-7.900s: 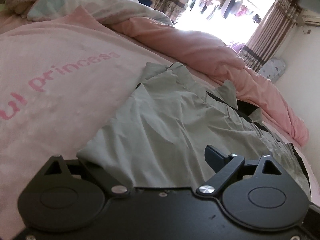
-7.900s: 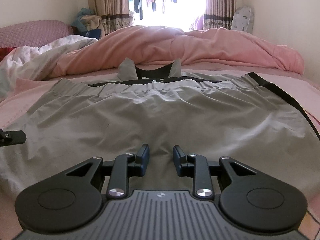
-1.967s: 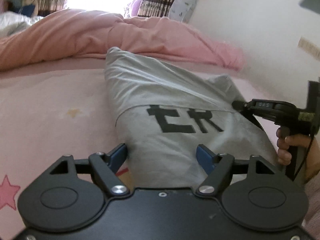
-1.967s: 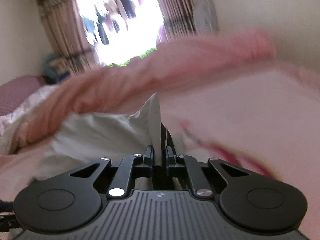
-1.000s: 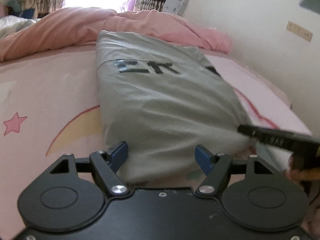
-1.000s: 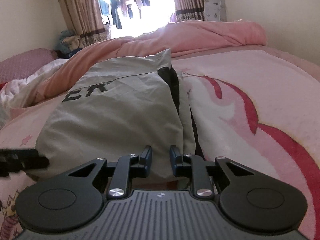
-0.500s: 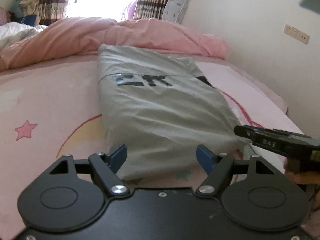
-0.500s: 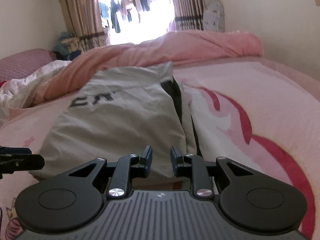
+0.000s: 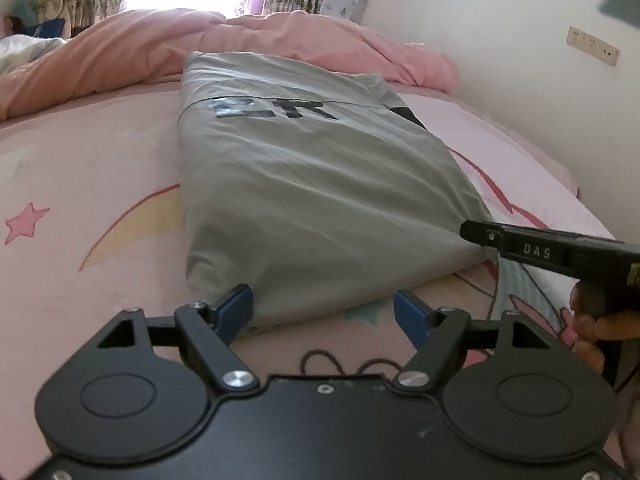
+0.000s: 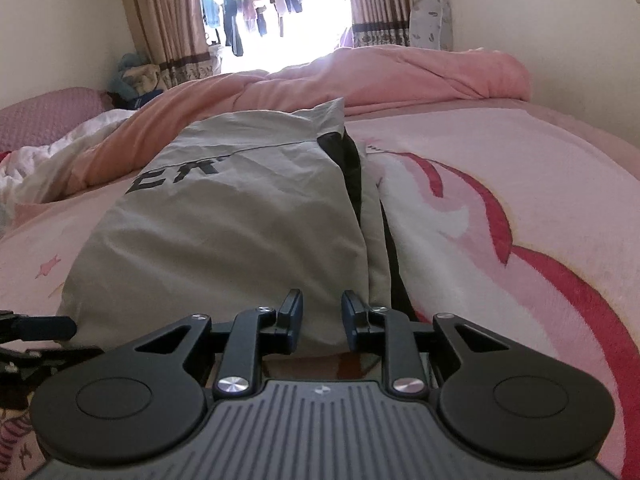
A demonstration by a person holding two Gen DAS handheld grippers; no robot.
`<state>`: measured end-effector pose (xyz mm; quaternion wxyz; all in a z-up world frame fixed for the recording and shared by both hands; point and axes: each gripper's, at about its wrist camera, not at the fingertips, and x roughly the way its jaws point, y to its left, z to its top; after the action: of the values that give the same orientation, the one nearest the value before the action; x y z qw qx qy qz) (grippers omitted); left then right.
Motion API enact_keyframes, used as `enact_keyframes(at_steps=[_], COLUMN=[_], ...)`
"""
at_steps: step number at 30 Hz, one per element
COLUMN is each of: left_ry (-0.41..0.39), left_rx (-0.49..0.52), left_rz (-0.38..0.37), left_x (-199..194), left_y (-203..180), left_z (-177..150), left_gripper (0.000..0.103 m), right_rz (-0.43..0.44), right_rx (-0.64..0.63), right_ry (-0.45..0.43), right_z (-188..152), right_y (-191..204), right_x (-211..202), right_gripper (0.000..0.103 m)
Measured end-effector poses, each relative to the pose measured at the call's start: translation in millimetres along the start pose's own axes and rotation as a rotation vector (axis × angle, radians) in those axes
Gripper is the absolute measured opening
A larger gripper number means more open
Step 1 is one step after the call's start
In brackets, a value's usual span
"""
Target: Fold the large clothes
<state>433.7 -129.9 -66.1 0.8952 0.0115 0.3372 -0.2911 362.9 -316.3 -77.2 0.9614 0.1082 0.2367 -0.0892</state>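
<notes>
Your left gripper (image 9: 324,306) sits spread wide at the near edge of the folded grey garment (image 9: 312,184), gripping nothing; the near hem just sits in the gap. Your right gripper (image 10: 322,314) is only a little apart, jaws released, near-right corner of the garment just ahead. The garment lies as a long folded strip on the pink blanket (image 10: 500,184), black lettering (image 9: 272,109) toward its far end. Beyond that, the bunched pink duvet (image 10: 400,76), then the curtains (image 10: 160,20) and bright window.
</notes>
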Motion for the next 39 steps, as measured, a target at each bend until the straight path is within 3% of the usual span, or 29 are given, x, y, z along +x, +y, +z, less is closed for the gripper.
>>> enact_keyframes(at_steps=[3, 5, 7, 8, 12, 15, 19, 21, 22, 23, 27, 31, 32, 35, 39], left_ry=[0.005, -0.046, -0.09, -0.098, -0.057, 0.004, -0.002, -0.006, -0.011, -0.012, -0.034, -0.006, -0.002, 0.005, -0.054], left_rx=[-0.024, -0.032, -0.036, -0.053, -0.186, -0.303, -0.308, -0.313, -0.313, -0.304, -0.206, -0.278, -0.299, -0.284, -0.195], left_rz=[-0.046, -0.045, 0.016, 0.046, 0.183, 0.091, 0.059, 0.035, 0.021, 0.026, 0.082, 0.052, 0.04, 0.058, 0.088], left_x=[-11, -19, -18, -14, 24, 49, 66, 70, 72, 71, 80, 97, 97, 85, 44], left_y=[3, 10, 20, 27, 72, 99, 103, 100, 99, 97, 86, 100, 104, 101, 84], left_z=[16, 34, 56, 65, 94, 100, 101, 101, 104, 107, 111, 104, 105, 110, 110], left_gripper=[0.076, 0.079, 0.079, 0.079, 0.078, 0.077, 0.077, 0.076, 0.075, 0.075, 0.08, 0.089, 0.089, 0.081, 0.081], right_rz=[0.013, 0.025, 0.017, 0.016, 0.041, 0.058, 0.093, 0.082, 0.066, 0.065, 0.039, 0.034, 0.029, -0.004, 0.024], right_rx=[-0.024, -0.005, 0.025, 0.043, 0.118, 0.128, 0.114, 0.111, 0.105, 0.088, 0.072, 0.042, 0.041, 0.021, -0.008], right_ry=[-0.019, -0.071, -0.119, -0.132, -0.073, -0.039, -0.023, -0.01, -0.016, -0.026, 0.004, 0.001, 0.003, -0.024, -0.096], right_z=[14, 31, 52, 61, 85, 92, 92, 93, 96, 100, 96, 89, 90, 94, 84], right_y=[3, -2, -9, -14, -34, -38, -34, -31, -30, -27, -26, -26, -26, -21, -10], right_x=[-7, -9, -2, 5, 46, 73, 94, 100, 98, 95, 105, 110, 108, 86, 34], right_gripper=[0.029, 0.042, 0.059, 0.062, 0.062, 0.061, 0.061, 0.038, 0.011, 0.006, 0.006, 0.009, 0.014, 0.021, 0.021])
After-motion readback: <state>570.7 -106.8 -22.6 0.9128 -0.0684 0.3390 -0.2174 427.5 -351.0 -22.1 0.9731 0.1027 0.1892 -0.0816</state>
